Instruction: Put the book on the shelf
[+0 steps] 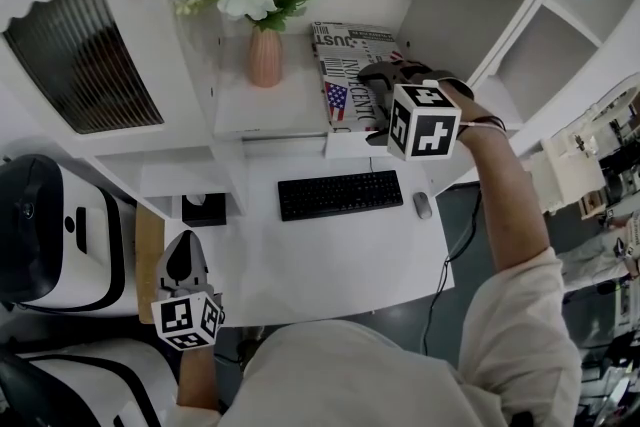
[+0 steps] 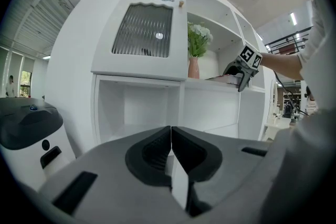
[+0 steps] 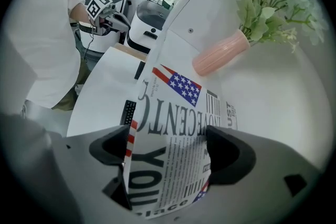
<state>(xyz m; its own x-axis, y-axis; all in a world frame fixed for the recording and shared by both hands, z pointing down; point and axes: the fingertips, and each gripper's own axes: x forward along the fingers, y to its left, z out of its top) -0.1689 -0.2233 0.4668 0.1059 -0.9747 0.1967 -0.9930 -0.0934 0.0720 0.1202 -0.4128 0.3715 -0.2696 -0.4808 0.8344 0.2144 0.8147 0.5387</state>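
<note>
The book [image 1: 345,65], printed in newspaper style with a US flag, lies flat on the white upper shelf [image 1: 262,110] to the right of a pink vase. My right gripper [image 1: 380,87] is at its near right corner. In the right gripper view the book [image 3: 173,123] fills the space between the jaws, and my right gripper [image 3: 168,165] is shut on it, touching both sides. My left gripper [image 1: 183,263] hangs low at the desk's front left. Its jaws meet with nothing between them in the left gripper view [image 2: 171,147], which also shows the right gripper [image 2: 242,75] up at the shelf.
A pink vase [image 1: 265,55] with white flowers stands left of the book. On the desk below lie a black keyboard [image 1: 340,195] and a mouse [image 1: 423,205]. A cabinet door with ribbed glass [image 1: 85,65] is at upper left. White machines [image 1: 50,225] stand left of the desk.
</note>
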